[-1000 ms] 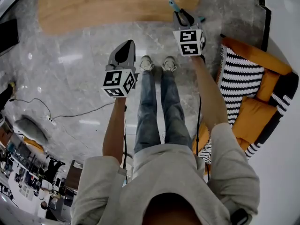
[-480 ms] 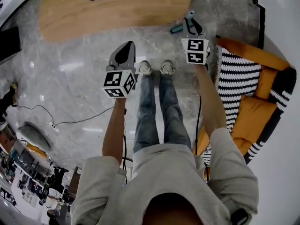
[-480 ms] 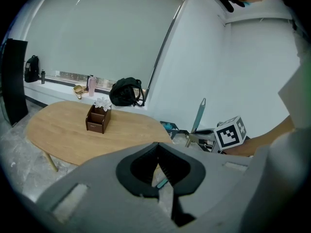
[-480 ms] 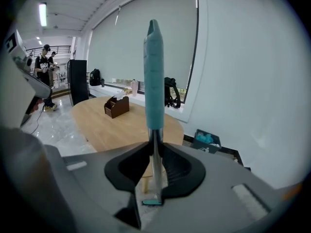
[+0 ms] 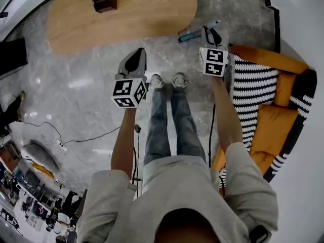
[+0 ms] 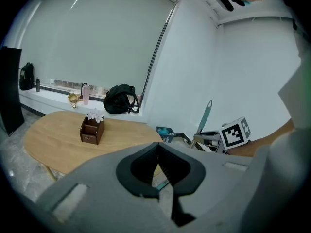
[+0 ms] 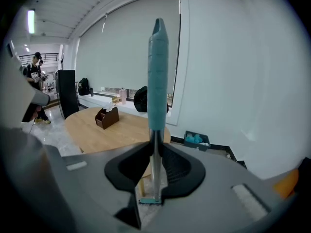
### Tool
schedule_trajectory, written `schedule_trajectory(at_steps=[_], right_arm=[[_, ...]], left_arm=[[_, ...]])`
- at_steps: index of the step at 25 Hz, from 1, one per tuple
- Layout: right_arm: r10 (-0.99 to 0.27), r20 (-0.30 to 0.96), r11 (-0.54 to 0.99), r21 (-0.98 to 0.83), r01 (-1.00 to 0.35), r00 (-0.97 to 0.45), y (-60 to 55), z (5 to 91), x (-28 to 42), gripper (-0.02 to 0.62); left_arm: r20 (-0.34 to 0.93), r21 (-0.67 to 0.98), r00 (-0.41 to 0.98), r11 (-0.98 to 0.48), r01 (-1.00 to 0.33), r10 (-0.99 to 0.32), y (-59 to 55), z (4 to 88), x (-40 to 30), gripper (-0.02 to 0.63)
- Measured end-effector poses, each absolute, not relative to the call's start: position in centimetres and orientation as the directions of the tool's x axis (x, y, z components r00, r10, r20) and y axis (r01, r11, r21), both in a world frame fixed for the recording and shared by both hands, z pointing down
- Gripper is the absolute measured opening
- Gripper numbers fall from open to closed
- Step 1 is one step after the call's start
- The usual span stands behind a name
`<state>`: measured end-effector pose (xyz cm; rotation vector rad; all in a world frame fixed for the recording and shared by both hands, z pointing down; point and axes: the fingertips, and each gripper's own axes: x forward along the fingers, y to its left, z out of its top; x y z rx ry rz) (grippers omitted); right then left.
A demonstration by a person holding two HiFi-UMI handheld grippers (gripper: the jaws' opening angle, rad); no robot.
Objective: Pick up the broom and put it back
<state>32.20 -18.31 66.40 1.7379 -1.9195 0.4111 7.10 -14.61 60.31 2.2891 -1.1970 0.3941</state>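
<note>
- Bright all round: soft daylight comes through the big blind (image 6: 97, 42) behind the table (image 6: 58, 140).
- The glossy floor (image 5: 76, 110) has white glare patches just off the table's edge.
- Shadows under the table are faint.
- Heavy fisheye: lines bend and the corners go black.
- The table looks sharp, but anything near the lens is mushy.

No word, number, brand or sign can be read anywhere in these views. The only printed marks are the black-and-white square patterns on the cube (image 5: 129, 93) of the left gripper (image 5: 135, 54) and on the cube (image 5: 214, 62) of the right gripper (image 5: 209, 32). They form no letters or digits.
</note>
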Motion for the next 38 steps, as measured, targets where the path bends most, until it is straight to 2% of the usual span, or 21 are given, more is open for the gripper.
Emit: schedule_trajectory(at_steps=[8,26,38], right_arm=[[-0.844,0.531,0.147,0.104,-0.984,-0.071,-17.0,62.0,32.1,0.080],[-0.884,0.444,0.217,0.108,-0.970,-0.149,-15.4,45.3,31.8,0.080],[-0.880,0.427,0.291,0.137,-0.947,-0.208,-12.9,40.2,31.4,0.080]], left_arm=[[0.440,0.298,0.564,-0.479,-0.826,-0.699,-14.9,56.6,7.5,0.000],[0.287,0.206,0.538,-0.498,-0.842,-0.792,-17.7,41.1,6.3,0.000],[0.202,0.147,0.476,-0.454,-0.879,-0.856,-16.0,33.8,4.5,0.000]])
